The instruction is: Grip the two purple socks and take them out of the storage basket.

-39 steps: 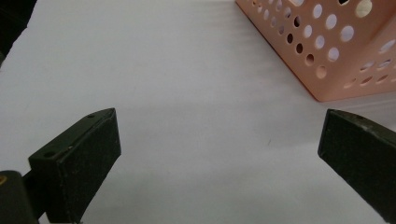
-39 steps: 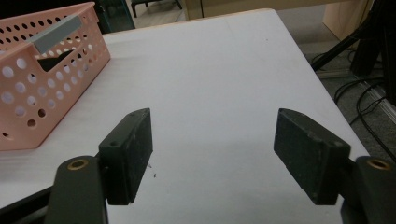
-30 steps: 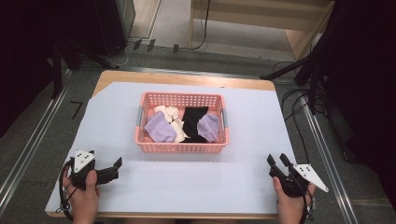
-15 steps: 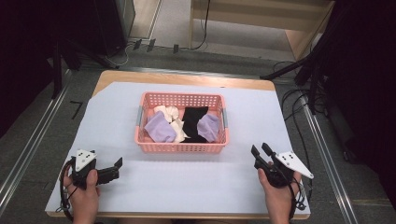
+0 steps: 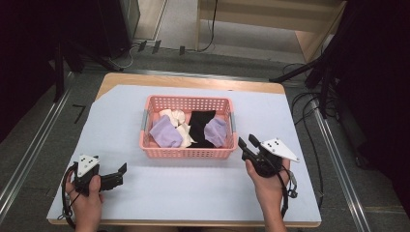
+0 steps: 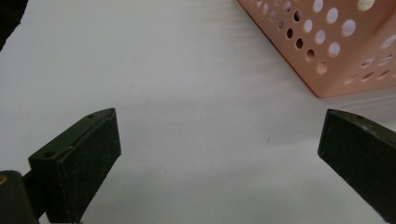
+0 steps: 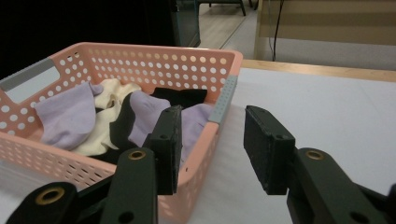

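While the pink basket (image 5: 187, 153) of socks (image 5: 165, 132) is sitting mid-table, the right gripper (image 5: 246, 147) is hovering released just beside its right corner, socks at ten o'clock — the left gripper (image 5: 119, 172), released, is lying well apart

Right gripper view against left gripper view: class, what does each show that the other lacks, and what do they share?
Right gripper view alone: inside the pink basket, lilac socks, a cream sock and a black sock, plus a grey handle.
Left gripper view alone: the basket's outer corner, seen from low down, and a wide stretch of bare white sheet.
Shared: the basket, the sheet, and two black jaws standing apart, open.
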Tool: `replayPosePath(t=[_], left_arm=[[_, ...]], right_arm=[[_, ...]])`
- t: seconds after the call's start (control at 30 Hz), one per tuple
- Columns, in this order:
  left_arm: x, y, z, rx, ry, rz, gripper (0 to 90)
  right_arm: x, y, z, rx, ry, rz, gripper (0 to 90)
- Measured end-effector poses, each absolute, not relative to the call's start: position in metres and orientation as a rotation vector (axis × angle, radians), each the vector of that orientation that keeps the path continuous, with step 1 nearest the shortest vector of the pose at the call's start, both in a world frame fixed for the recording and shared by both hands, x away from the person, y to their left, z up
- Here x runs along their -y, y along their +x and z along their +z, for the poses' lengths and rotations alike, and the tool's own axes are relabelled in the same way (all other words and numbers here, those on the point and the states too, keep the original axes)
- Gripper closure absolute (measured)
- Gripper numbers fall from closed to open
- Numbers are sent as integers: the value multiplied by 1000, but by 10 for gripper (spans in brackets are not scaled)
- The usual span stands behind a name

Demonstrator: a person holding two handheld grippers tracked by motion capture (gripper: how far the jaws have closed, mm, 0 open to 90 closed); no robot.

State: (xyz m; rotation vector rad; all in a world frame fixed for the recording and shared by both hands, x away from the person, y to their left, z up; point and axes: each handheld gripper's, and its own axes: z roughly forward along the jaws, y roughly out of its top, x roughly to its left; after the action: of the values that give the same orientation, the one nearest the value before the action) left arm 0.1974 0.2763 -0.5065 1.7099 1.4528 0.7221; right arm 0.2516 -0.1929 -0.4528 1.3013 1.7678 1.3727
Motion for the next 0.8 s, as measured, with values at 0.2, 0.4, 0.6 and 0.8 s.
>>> replayPosePath(t=[0.2, 0.4, 0.6, 0.8], left_arm=[[-276, 198, -507, -1449, 1710, 724, 1], [-275, 198, -507, -1449, 1722, 723, 1], [-275, 198, -507, -1450, 1725, 723, 1], [-276, 198, -507, -1450, 1726, 720, 1]], right_arm=[[175, 266, -450, -1814, 1299, 1353, 576], [157, 277, -453, -1839, 1311, 1353, 567], [141, 289, -455, -1868, 1313, 1351, 564], [121, 300, -458, -1911, 1309, 1344, 563]])
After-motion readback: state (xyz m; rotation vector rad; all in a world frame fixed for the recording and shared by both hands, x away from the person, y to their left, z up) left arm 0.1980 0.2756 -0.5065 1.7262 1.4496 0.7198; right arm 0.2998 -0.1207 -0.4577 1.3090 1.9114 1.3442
